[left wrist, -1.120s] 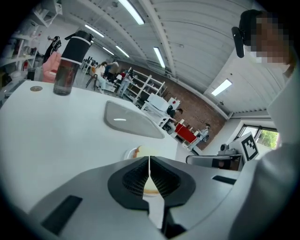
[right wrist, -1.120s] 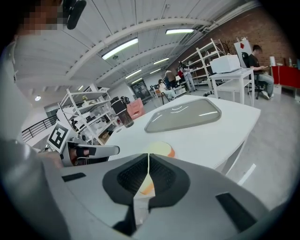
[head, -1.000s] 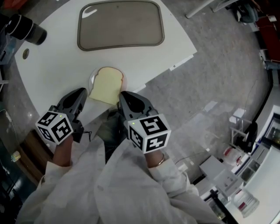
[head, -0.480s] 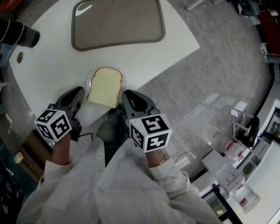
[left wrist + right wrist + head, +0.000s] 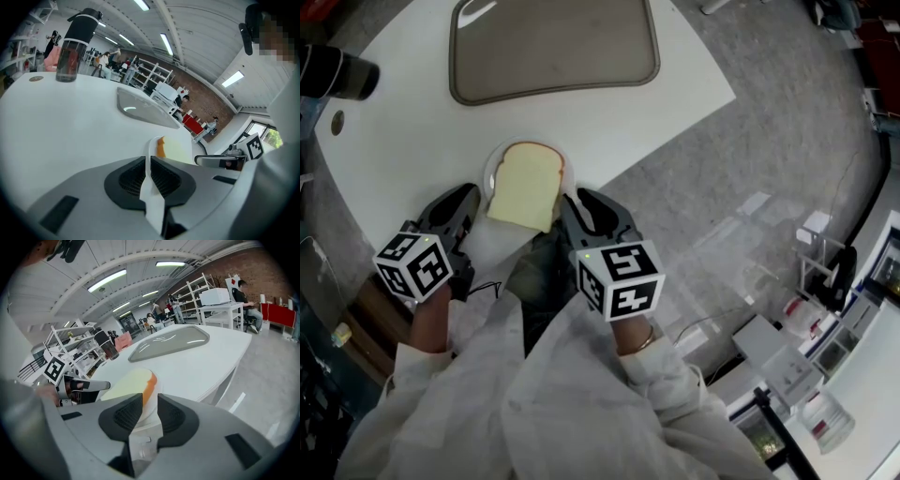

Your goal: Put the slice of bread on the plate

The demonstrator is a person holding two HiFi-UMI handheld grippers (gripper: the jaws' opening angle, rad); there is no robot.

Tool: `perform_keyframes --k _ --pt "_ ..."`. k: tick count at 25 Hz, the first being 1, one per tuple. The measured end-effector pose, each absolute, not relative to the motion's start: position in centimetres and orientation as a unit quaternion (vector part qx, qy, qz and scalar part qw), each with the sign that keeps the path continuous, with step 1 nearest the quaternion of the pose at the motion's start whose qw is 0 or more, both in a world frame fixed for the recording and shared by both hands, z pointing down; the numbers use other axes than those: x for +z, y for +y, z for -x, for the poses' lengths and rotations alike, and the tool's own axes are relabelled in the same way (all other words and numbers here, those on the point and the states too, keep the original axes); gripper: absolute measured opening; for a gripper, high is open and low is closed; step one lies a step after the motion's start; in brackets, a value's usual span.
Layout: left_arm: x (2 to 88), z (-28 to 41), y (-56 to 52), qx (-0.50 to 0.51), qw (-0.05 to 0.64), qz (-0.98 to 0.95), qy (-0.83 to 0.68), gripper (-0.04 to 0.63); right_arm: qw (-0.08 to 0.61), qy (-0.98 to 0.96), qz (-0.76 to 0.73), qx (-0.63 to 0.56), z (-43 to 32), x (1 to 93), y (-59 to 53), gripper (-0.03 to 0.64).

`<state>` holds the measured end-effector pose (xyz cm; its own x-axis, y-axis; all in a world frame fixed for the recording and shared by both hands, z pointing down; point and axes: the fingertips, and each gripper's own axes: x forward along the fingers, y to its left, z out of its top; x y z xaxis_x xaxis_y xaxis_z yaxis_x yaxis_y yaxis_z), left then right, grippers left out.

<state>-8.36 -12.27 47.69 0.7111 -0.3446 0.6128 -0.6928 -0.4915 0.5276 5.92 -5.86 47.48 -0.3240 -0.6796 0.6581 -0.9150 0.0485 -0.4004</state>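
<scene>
The right gripper (image 5: pixel 150 399) has its jaws apart with nothing clamped. Through the gap, just ahead of the tips, shows the orange crust of the bread (image 5: pixel 133 383). The left gripper (image 5: pixel 149 161) has its jaws drawn in to a thin slit. The white strip in that slit lines up with the rim of the plate (image 5: pixel 492 159) just past the tips. Whether the rim is pinched there or the bench (image 5: pixel 412 141) shows through cannot be told.

The bread lies flat on the plate between the two pairs of jaws, right of the left pair and left of the right pair. It covers most of the plate, so the task looks done.

The slice has a pale cream-yellow face, an orange-brown crust and a domed far end. It is probably light, soft and spongy, and easy to dent or tear. Any further hold is best taken lightly at the crust edge, which is likely the firmest part.

Farther ahead of both jaws sits a grey tray (image 5: pixel 553 42), and far left of the left jaws a bottle (image 5: pixel 72 47).
</scene>
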Motion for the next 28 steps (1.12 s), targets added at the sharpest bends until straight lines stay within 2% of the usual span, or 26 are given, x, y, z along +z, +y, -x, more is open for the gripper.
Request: perform_keyframes --k 4,10,17,28 --pt "47.7 8.2 -12.1 0.221 0.4 -0.835 -0.307 0.025 0.152 -0.701 -0.565 0.407 -6.1 48.0 -5.6 0.089" --pt "48.1 7.6 -11.9 0.24 0.41 -0.832 -0.285 0.078 0.156 -0.692 -0.569 0.416 -6.3 48.6 -5.7 0.094" --pt "48.6 7.7 -11.4 0.27 0.438 -0.812 -0.275 0.08 0.16 -0.692 -0.558 0.43 -5.4 48.9 -5.2 0.094" --pt "48.3 7.1 -11.0 0.261 0.467 -0.809 -0.245 0.091 0.161 -0.686 -0.554 0.443 -5.2 49.2 -5.0 0.094"
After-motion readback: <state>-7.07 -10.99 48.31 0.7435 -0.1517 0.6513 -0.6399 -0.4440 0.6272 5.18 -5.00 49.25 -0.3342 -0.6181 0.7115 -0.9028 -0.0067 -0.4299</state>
